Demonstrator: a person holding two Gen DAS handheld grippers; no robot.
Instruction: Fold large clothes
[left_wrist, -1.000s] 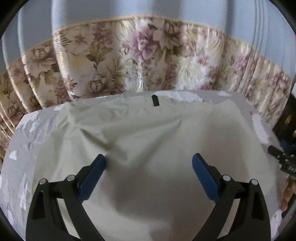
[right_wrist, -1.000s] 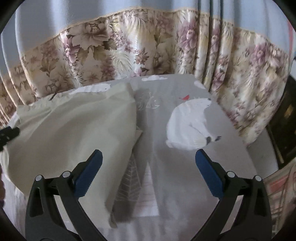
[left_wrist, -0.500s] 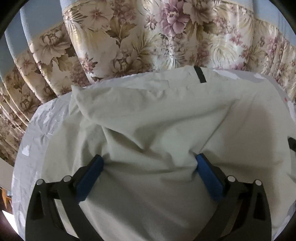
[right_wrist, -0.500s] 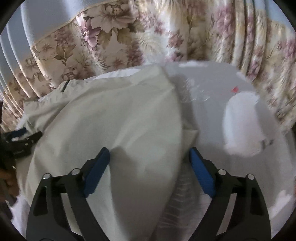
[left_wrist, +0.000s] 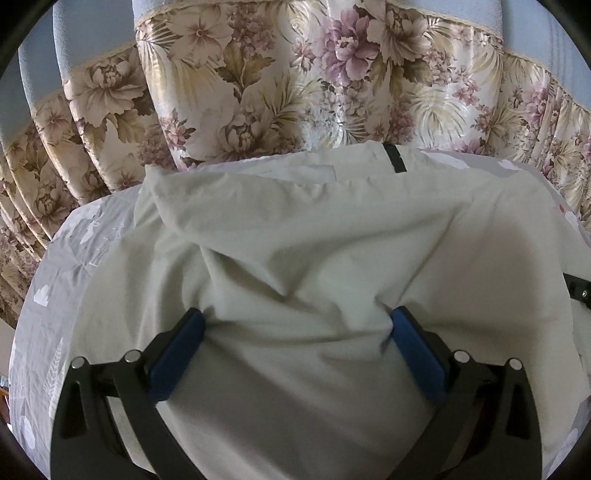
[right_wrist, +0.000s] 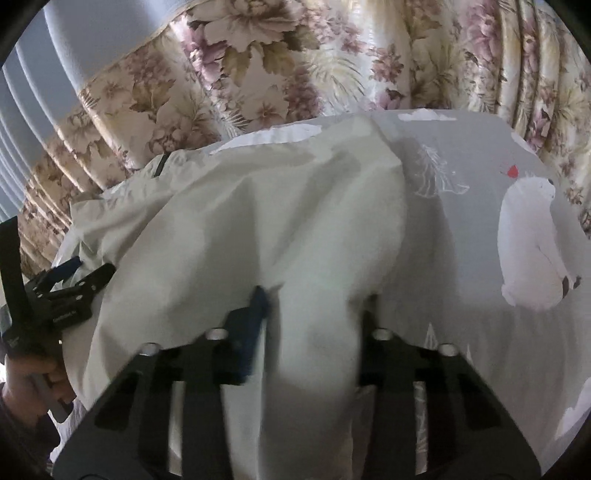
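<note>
Garment (left_wrist: 314, 258), pale crumpled cotton, bunches between left gripper's (left_wrist: 295, 332) spread fingers; right gripper (right_wrist: 314, 306) pinches a fold.

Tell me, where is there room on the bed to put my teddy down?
Free: the grey bedsheet between the pale green garment and the printed polar bear, and a narrower strip between the garment's left edge and the flowered curtain. Crowded: the middle, where the garment lies with both claws on it.
</note>
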